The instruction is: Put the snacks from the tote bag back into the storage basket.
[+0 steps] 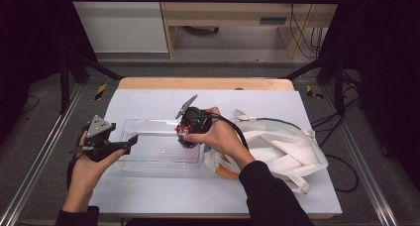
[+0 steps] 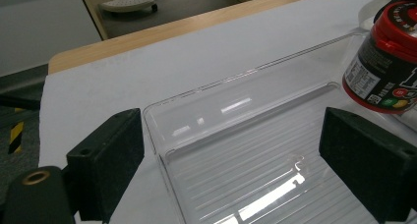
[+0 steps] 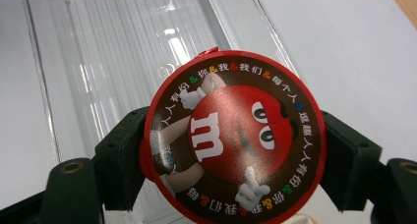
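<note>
The left gripper (image 1: 130,141) is sitting at about eight o'clock on the table, its jaws standing wide with nothing between them, straddling the near-left corner of the clear plastic tray (image 2: 206,135) without pressing on it; whether it is steadying the tray or merely waiting there cannot be told. Toward the centre, the right gripper (image 1: 184,137) is holding the candy jar (image 3: 233,135), a squat red-lidded tub with a cartoon candy figure on its top, its two black pads bearing on opposite sides of the jar just under the lid. The jar is hanging over the tray's right end, at roughly three o'clock of the tray, and in the left gripper view its base (image 2: 376,94) seems to be riding a little above the ribbed floor rather than resting on it, though that gap is hard to judge. Out at four o'clock from the jar, a white cloth tote bag (image 1: 277,146) is lying slumped on the white table cover (image 1: 148,99), mouth toward the tray. The step in hand looks like moving the jar from bag to tray; the next move probably calls for lowering it squarely until the base is sitting flat inside the walls, then spreading the pads and lifting straight off without tipping it.
</note>
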The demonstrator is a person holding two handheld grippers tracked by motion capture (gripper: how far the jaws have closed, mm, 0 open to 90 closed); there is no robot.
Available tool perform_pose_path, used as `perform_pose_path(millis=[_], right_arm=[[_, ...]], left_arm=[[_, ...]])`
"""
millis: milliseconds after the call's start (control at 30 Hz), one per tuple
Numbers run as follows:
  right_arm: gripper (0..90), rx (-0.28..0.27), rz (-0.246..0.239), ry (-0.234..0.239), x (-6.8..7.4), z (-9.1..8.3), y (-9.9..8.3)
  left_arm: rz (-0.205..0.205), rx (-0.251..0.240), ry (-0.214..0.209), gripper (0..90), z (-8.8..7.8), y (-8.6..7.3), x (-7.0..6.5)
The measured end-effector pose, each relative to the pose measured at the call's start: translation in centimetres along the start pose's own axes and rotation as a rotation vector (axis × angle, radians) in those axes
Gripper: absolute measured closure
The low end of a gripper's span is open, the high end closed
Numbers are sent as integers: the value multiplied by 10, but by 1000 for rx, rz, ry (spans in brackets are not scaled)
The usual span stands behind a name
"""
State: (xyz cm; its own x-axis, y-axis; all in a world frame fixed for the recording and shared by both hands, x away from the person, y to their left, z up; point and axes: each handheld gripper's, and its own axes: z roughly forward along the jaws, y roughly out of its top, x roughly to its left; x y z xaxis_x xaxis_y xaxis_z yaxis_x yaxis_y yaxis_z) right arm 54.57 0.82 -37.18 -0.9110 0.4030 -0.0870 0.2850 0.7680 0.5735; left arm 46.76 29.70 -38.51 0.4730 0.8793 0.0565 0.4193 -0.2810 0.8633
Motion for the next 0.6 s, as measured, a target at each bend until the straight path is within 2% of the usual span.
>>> perform_pose_path(millis=[233, 600], right_arm=[[245, 8, 18, 4, -2, 6, -6], [245, 19, 12, 1, -2, 13, -7]], left_arm=[[7, 2, 0, 98, 0, 1, -1], [16, 21, -8, 98, 3, 0, -4]])
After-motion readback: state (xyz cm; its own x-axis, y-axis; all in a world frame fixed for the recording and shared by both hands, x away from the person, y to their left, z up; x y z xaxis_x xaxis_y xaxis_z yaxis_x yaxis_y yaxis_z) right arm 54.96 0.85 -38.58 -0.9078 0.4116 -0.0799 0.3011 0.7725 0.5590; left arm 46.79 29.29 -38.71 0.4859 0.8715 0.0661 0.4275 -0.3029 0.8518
